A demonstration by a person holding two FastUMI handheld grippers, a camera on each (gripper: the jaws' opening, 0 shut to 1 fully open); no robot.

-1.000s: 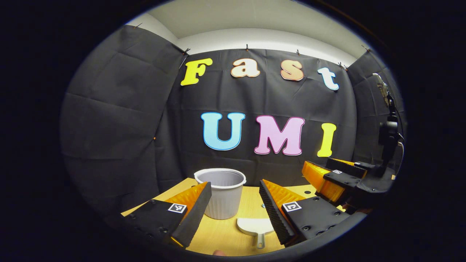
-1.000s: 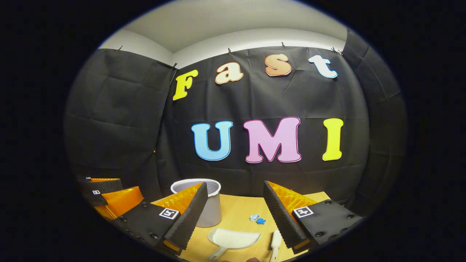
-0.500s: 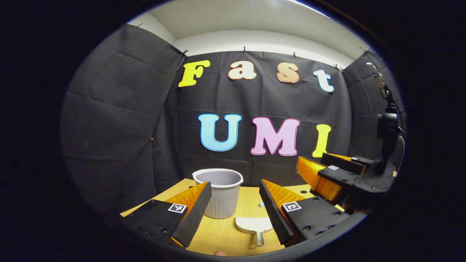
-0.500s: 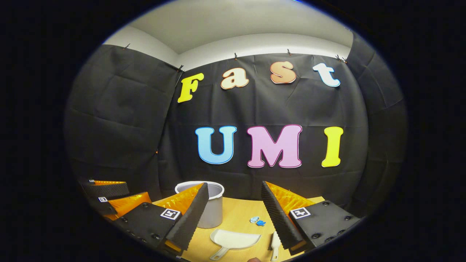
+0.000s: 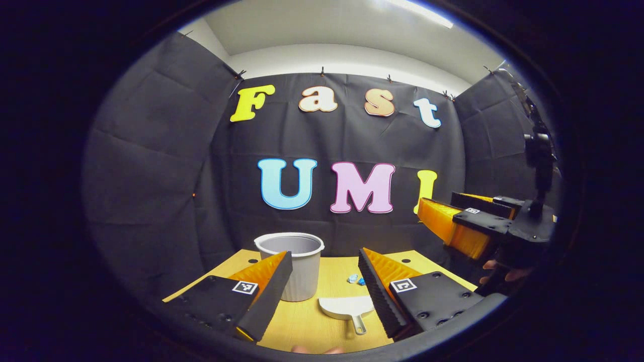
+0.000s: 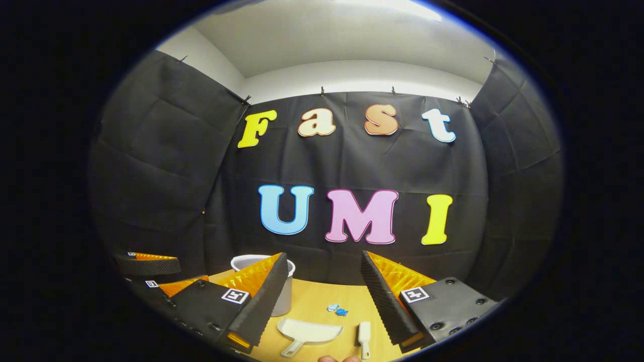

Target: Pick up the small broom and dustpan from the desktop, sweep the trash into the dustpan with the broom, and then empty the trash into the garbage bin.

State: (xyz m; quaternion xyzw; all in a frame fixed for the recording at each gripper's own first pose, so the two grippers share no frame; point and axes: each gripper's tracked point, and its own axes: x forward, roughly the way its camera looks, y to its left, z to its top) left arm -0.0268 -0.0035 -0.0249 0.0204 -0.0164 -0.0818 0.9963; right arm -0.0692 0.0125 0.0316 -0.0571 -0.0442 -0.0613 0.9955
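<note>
A white dustpan (image 5: 346, 306) lies on the wooden table (image 5: 332, 271), handle toward me, just below and ahead of my open left gripper (image 5: 324, 257). In the right gripper view the dustpan (image 6: 310, 332) sits left of a small white broom (image 6: 364, 334), both flat on the table (image 6: 322, 299). Blue trash scraps (image 6: 337, 309) lie beyond them, also seen as trash scraps (image 5: 356, 280). My right gripper (image 6: 323, 259) hovers open above these things with nothing between its fingers. A grey ribbed bin (image 5: 298, 269) stands at the left, partly behind a finger.
The right gripper (image 5: 440, 203) hangs open at the right of the left gripper view, a hand (image 5: 503, 275) under it. The left gripper (image 6: 176, 274) shows at the far left of the right gripper view, near the bin (image 6: 246, 262). Black cloth walls close the table's back and sides.
Both grippers have drawn back and tilted a little, so the table things sit lower and to the left. The broom and trash show more fully. Dustpan, broom and bin have not moved.
</note>
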